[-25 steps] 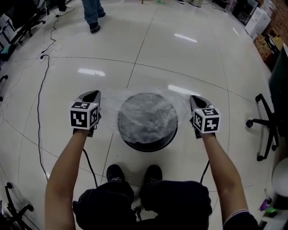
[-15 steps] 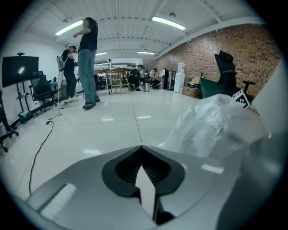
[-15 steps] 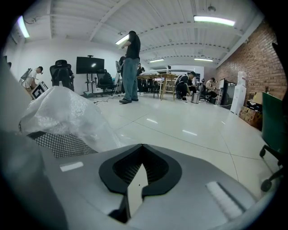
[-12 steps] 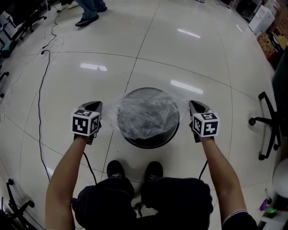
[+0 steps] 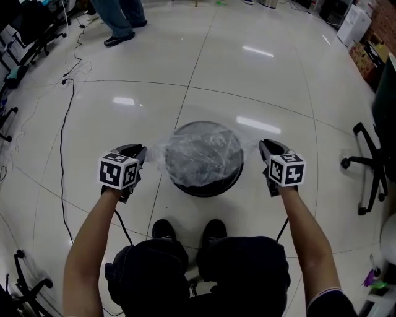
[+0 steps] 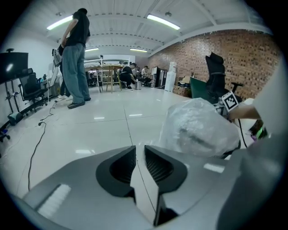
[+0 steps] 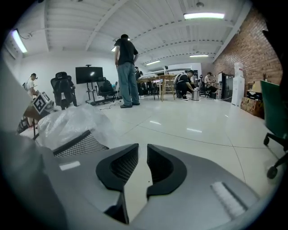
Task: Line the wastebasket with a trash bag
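A black mesh wastebasket (image 5: 207, 184) stands on the floor in front of my feet. A clear trash bag (image 5: 201, 151) is draped over its mouth, bulging up as a crumpled dome (image 6: 198, 130) (image 7: 67, 123). My left gripper (image 5: 141, 150) (image 6: 139, 148) hovers just left of the rim, where the bag's edge reaches toward it. Its jaws have just been opening and stand a little apart, not pressing on the film. My right gripper (image 5: 265, 144) (image 7: 143, 146) is just right of the rim. Its jaws have also just been opening, and only floor shows between them. Basket mesh (image 7: 81, 146) shows below the bag.
A person (image 5: 120, 18) (image 6: 76, 58) (image 7: 126, 72) stands on the far side of the glossy tiled floor. A black cable (image 5: 62, 142) trails along the left. Office chairs (image 5: 371, 167) stand at the right edge, and desks and people sit far behind.
Both grippers have sunk a little beside the basket. The bag's spread film has drawn in and lies closer over the rim.
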Demonstrator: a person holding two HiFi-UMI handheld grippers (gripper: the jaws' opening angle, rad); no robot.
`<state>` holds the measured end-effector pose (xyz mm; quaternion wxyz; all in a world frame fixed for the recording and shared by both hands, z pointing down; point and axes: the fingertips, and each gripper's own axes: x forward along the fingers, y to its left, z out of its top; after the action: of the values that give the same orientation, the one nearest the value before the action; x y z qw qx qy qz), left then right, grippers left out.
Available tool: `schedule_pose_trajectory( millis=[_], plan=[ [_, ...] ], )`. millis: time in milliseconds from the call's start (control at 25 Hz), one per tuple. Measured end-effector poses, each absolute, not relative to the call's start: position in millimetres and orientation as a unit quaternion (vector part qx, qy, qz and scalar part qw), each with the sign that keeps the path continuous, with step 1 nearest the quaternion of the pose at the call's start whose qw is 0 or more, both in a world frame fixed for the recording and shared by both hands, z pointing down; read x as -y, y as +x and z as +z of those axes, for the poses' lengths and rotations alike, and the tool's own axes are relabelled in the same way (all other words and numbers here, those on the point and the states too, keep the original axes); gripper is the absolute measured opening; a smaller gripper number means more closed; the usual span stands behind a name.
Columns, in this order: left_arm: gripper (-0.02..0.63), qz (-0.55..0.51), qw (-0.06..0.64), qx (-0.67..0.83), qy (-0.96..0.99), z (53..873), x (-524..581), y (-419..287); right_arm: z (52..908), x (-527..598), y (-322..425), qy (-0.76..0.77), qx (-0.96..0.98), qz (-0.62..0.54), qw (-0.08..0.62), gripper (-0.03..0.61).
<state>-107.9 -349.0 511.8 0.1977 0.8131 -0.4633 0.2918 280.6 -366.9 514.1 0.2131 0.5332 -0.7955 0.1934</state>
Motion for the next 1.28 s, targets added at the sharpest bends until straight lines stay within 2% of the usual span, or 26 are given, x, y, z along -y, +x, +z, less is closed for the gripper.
schedule_pose_trajectory(
  millis=[80,200,520,800,1040,1280],
  plan=[
    [0.078,0.283,0.189,0.465,0.818,497.2,348.0,-110.9,500.2,364.6,284.7,0.537,0.797,0.196,0.194,0.087],
    [0.091,0.269,0.175,0.469,0.822,473.4,348.1,-114.8,478.4,360.7,289.9,0.543,0.798,0.187,0.182,0.101],
    [0.092,0.296,0.161,0.460,0.821,453.9,332.7,-115.8,461.6,345.7,302.0,0.544,0.793,0.212,0.176,0.103],
    [0.091,0.279,0.158,0.475,0.820,431.7,328.6,-127.6,435.8,344.3,296.8,0.547,0.798,0.194,0.163,0.103],
    [0.091,0.259,0.142,0.462,0.836,409.7,349.4,-96.3,415.7,357.9,267.9,0.525,0.816,0.177,0.165,0.100],
    [0.092,0.253,0.146,0.423,0.858,413.9,379.5,-46.7,419.2,376.1,220.1,0.469,0.844,0.164,0.203,0.100]
  ],
)
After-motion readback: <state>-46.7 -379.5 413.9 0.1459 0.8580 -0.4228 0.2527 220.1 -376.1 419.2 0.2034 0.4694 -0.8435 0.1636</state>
